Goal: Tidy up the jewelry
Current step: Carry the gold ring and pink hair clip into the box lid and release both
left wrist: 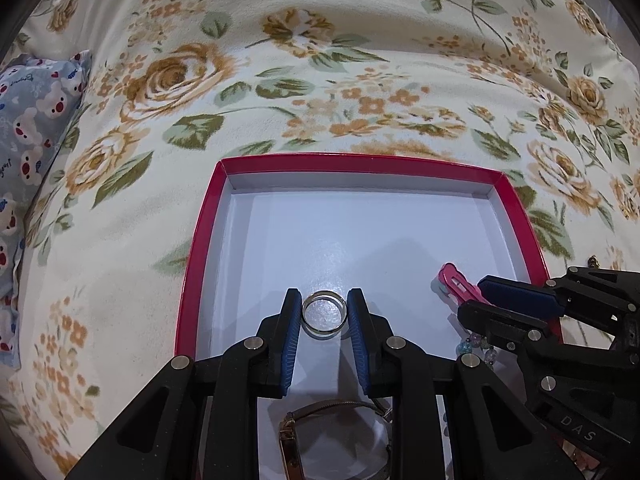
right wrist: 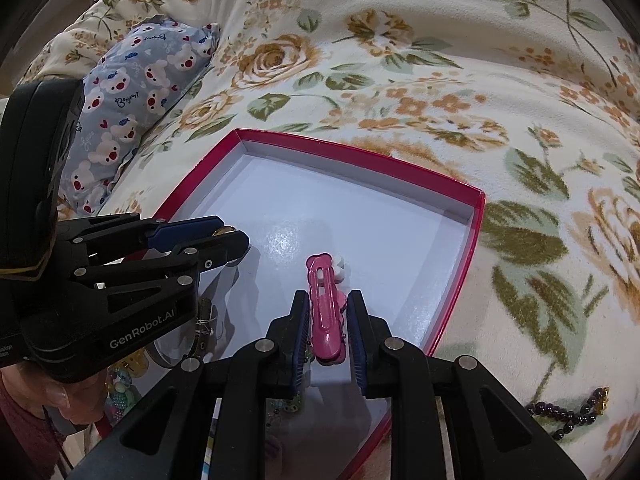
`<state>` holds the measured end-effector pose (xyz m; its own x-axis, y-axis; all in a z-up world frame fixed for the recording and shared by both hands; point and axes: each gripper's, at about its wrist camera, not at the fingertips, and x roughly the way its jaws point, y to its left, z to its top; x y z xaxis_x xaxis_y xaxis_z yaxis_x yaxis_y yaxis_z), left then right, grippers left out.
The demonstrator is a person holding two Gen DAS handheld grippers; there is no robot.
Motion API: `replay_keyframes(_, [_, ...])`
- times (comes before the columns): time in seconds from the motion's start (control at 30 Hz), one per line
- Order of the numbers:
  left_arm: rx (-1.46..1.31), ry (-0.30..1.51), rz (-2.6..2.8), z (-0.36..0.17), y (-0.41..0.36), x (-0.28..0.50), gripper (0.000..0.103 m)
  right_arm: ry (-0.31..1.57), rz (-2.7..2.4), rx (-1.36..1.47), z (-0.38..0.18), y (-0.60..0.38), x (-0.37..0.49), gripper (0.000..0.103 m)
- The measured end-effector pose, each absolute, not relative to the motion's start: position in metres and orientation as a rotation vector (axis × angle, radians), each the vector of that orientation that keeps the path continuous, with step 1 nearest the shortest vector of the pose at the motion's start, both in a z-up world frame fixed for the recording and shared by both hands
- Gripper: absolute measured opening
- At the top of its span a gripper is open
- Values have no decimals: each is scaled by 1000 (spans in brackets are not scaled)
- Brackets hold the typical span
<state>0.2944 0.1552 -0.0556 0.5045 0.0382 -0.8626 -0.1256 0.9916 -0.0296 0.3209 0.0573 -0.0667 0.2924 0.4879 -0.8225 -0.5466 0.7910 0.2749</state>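
**Ring and hair clip held over the red box**

The left gripper (left wrist: 324,316) has a silver ring (left wrist: 324,315) between its blue pads, which touch the band at opposite sides of its rim; the ring hangs just above the white floor of the red box (left wrist: 200,248), near the front. It looks light, rigid and smooth. Polished metal on a thin curved edge will likely slip or twist if the squeeze eases, so a hold across the full width of the band seems safest.

The right gripper (right wrist: 329,328) is narrowed around a pink hair clip (right wrist: 326,312), pads pressing its long flanks, over the box's right half. The clip looks like glossy plastic: light, stiff, a little slick, probably best held at the thicker rear, away from its white ornament.

Under the left gripper lies a watch (left wrist: 316,440) inside the box. A black bead bracelet (right wrist: 568,412) lies on the floral bedspread (right wrist: 520,80), outside the box.
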Motion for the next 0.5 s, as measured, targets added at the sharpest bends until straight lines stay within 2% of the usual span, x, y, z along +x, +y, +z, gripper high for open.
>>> replay_keyframes(0.5, [-151, 1015, 94, -41, 165, 283, 25, 1030, 695, -15, -45, 47, 313, 25])
